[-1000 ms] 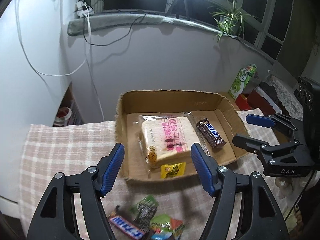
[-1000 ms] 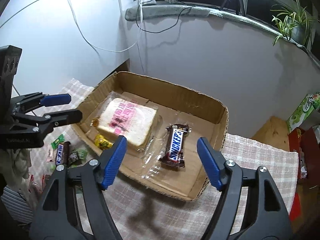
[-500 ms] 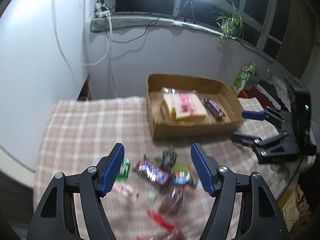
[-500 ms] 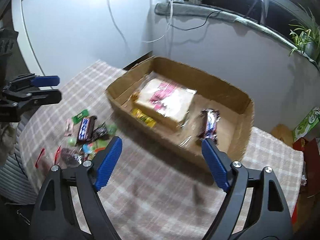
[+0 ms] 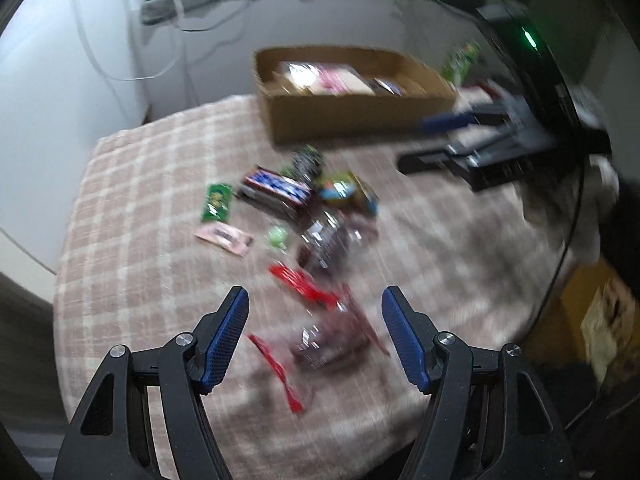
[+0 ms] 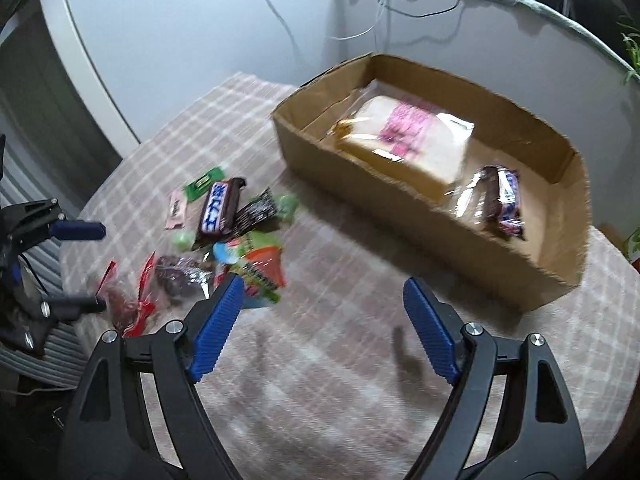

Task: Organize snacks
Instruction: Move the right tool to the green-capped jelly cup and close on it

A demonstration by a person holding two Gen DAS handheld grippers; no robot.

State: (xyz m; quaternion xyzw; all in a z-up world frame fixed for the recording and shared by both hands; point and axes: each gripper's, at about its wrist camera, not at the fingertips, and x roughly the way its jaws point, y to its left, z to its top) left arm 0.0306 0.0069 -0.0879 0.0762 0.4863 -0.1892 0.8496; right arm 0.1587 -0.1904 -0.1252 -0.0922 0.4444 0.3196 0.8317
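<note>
A cardboard box [image 6: 360, 168] [image 5: 340, 116] stands at the far side of the checked tablecloth. It holds a wrapped bread loaf [image 6: 404, 140] and a Snickers bar [image 6: 504, 200]. A pile of loose snacks lies on the cloth: a Snickers bar [image 5: 276, 190] [image 6: 218, 212], a green packet [image 5: 217, 202], a pink packet [image 5: 224, 238] and red-wrapped sweets [image 5: 304, 286]. My left gripper [image 5: 316, 316] is open and empty, just above the near end of the pile. My right gripper [image 6: 324, 304] is open and empty over bare cloth, between pile and box.
The checked tablecloth [image 6: 320, 360] covers the table, with its left edge near a white wall. Cables hang down the wall [image 6: 280, 20] behind the box. The right gripper shows at the right of the left wrist view [image 5: 480, 152], the left gripper at the left of the right wrist view [image 6: 60, 264].
Both grippers have pulled back from over the box toward the near side of the table. The left one now hovers over the loose snack pile. Both stay open and empty.
</note>
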